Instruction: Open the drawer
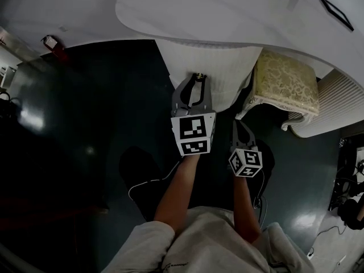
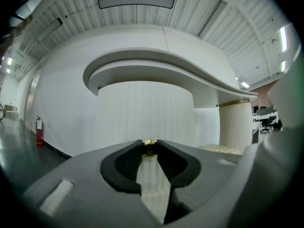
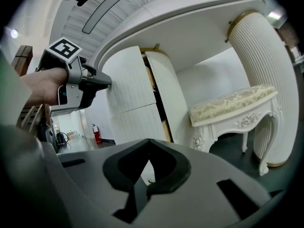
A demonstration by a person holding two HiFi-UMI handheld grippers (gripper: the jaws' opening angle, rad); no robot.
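Observation:
A white ribbed, curved drawer front [image 1: 224,75] stands under a white dressing-table top [image 1: 187,13]. It carries a small gold knob [image 2: 149,148]. My left gripper [image 1: 198,79] points level at it and is shut on the knob, whose pads [image 2: 133,158] press it from both sides. In the right gripper view the drawer front [image 3: 128,94] stands out from the cabinet body [image 3: 173,99], with a dark gap between them, and the left gripper [image 3: 107,82] sits at its upper edge. My right gripper [image 1: 242,127] hangs lower right, shut on nothing [image 3: 149,140].
A cushioned white stool [image 1: 287,84] stands right of the drawer [image 3: 232,103]. A ribbed white column [image 3: 266,56] rises beyond it. A red fire extinguisher [image 1: 51,41] stands by the far left wall. The floor is dark and glossy [image 1: 102,107]. Cables lie at the right [image 1: 347,175].

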